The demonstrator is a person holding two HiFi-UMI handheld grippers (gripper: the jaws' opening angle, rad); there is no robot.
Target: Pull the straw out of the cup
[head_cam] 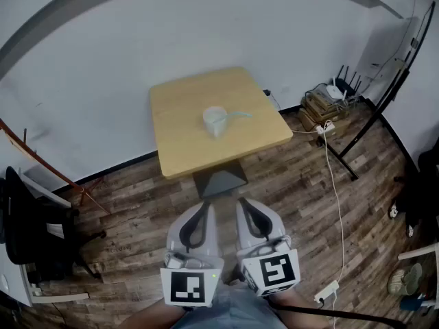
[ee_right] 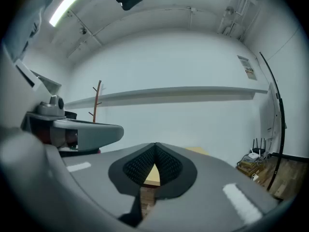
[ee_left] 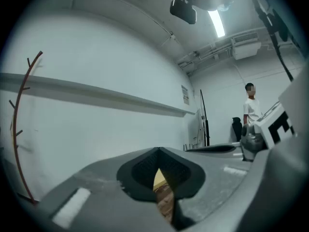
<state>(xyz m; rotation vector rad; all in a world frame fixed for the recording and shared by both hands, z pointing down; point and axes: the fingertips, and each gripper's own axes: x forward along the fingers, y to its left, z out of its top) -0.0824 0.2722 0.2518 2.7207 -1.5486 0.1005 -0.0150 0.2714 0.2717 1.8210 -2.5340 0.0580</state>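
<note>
A pale translucent cup [head_cam: 215, 120] stands near the middle of a small square wooden table [head_cam: 185, 142], and a light blue straw [head_cam: 238, 114] leans out of it to the right. Both grippers are held low and close to the body, well short of the table and over the wooden floor. My left gripper [head_cam: 206, 208] and right gripper [head_cam: 245, 205] sit side by side, each shut with nothing between its fingers. In the left gripper view the left gripper [ee_left: 158, 151] has its tips together. The right gripper [ee_right: 155, 145] looks the same in its own view, with a sliver of table [ee_right: 152, 175] behind.
A black chair [head_cam: 31, 225] stands at the left. At the right are stacked boxes with a router [head_cam: 336, 91], a black leaning frame [head_cam: 374, 108] and a white cable to a power strip [head_cam: 328, 290]. A person [ee_left: 250, 105] stands far off in the left gripper view.
</note>
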